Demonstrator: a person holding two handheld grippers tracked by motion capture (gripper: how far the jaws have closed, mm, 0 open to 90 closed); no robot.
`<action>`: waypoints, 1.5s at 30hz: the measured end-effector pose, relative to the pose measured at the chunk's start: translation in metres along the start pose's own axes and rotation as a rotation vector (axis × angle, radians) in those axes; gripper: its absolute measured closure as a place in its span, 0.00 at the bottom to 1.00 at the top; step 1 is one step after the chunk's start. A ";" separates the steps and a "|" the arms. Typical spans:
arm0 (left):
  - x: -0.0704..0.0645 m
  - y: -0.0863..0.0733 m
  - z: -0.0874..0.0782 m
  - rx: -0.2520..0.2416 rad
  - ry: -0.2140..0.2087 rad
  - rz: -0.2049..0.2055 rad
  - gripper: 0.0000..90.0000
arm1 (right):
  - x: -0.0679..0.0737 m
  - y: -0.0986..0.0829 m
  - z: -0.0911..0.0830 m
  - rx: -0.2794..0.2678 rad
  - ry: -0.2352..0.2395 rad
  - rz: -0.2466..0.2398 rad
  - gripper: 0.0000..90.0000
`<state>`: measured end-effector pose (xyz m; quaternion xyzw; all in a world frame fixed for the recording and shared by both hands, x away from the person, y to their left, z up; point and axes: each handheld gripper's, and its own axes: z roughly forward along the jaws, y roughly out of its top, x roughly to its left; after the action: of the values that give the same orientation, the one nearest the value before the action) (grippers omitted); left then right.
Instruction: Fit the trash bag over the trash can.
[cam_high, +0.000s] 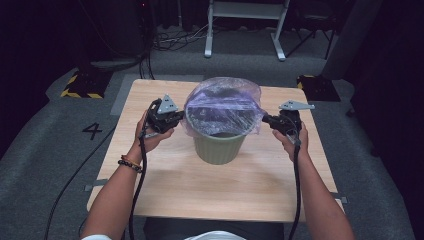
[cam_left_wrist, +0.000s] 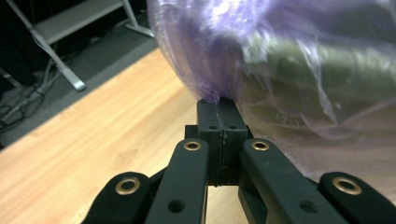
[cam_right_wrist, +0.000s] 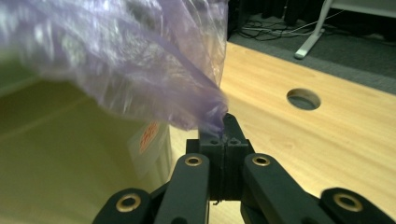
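Note:
A pale green bin (cam_high: 220, 146) stands in the middle of the wooden table (cam_high: 165, 175). A thin purple plastic bag (cam_high: 223, 102) lines it and is stretched over its rim. My left gripper (cam_high: 176, 118) is at the bin's left side, shut on the bag's edge (cam_left_wrist: 212, 95). My right gripper (cam_high: 266, 120) is at the bin's right side, shut on the opposite edge of the bag (cam_right_wrist: 212, 114). The bin's green wall (cam_right_wrist: 70, 158) shows close on the left in the right gripper view, with an orange label (cam_right_wrist: 148, 136) on it.
The table has a round cable hole (cam_right_wrist: 303, 99) near its far right. A white desk frame (cam_high: 245, 27) stands behind on the grey floor, with cables beside it. Yellow-black striped blocks (cam_high: 80, 85) sit at the table's far corners.

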<state>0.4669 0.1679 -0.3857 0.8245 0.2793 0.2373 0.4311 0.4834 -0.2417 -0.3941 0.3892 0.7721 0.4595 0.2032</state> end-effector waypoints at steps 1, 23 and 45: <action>0.000 -0.001 0.000 -0.002 -0.006 -0.007 1.00 | 0.001 -0.002 0.000 -0.001 0.008 -0.001 1.00; -0.070 -0.006 -0.082 -0.229 -0.047 0.152 0.21 | 0.020 -0.003 -0.042 -0.078 0.059 -0.138 1.00; -0.084 -0.001 -0.053 -0.155 0.014 0.249 0.95 | 0.033 -0.004 -0.070 -0.173 0.090 -0.210 0.46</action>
<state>0.3717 0.1428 -0.3714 0.8154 0.1587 0.3155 0.4586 0.4145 -0.2559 -0.3610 0.2660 0.7744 0.5177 0.2481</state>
